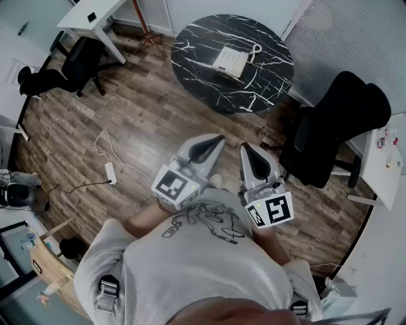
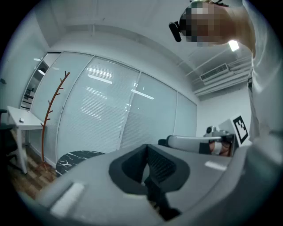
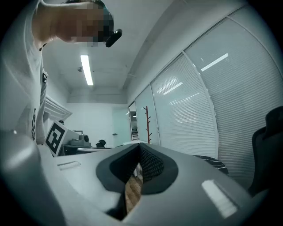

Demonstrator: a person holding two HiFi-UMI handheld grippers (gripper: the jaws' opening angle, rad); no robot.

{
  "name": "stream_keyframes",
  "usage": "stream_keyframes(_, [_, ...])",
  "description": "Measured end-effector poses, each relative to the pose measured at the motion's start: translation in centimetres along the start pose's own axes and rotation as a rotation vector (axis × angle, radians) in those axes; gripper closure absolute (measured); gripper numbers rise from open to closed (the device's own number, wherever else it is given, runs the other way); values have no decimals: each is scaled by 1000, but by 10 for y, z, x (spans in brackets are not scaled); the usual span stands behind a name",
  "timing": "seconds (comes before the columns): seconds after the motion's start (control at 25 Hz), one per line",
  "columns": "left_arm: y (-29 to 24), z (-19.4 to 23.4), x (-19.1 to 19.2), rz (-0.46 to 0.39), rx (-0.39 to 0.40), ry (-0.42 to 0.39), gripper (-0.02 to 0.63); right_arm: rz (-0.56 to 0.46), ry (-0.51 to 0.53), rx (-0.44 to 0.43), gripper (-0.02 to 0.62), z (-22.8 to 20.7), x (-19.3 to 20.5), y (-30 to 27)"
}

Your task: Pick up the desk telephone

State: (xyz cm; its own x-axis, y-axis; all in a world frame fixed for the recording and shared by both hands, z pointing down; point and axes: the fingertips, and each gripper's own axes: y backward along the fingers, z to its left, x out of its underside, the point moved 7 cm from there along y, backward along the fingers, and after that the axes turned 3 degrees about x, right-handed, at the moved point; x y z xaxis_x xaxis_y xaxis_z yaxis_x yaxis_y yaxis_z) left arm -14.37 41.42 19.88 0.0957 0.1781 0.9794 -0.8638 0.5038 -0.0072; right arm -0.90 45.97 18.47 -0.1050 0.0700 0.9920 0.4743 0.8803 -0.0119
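The white desk telephone (image 1: 231, 61) lies on a round black marble table (image 1: 196, 44) well ahead of me in the head view, its cord looped beside it. Both grippers are held level close to the person's chest, far short of the table. The left gripper (image 1: 217, 138) has its jaws shut on nothing, and the right gripper (image 1: 245, 148) beside it is shut and empty too. In the left gripper view the closed jaws (image 2: 147, 149) point toward glass walls, with the table's edge (image 2: 76, 157) low on the left. The right gripper view shows shut jaws (image 3: 139, 149); the phone is hidden in both gripper views.
A black office chair (image 1: 336, 127) stands right of the table, near a white desk (image 1: 387, 165). Another black chair (image 1: 70, 63) and a white desk (image 1: 92, 19) are at the far left. A power strip (image 1: 110, 171) with its cable lies on the wood floor. A red coat rack (image 2: 53, 110) stands by the glass wall.
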Motion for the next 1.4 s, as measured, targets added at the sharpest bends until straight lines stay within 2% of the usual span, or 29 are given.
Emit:
stream_keyframes(0.48, [-25, -13, 11, 18, 11, 4, 604, -11, -31, 26, 589, -27, 2, 16])
stream_keyframes(1.04, [-47, -30, 31, 24, -47, 38, 604, 36, -58, 7, 589, -53, 21, 40])
stream_keyframes(1.4, [-46, -17, 36, 18, -73, 40, 604, 49, -48, -11, 589, -58, 30, 24])
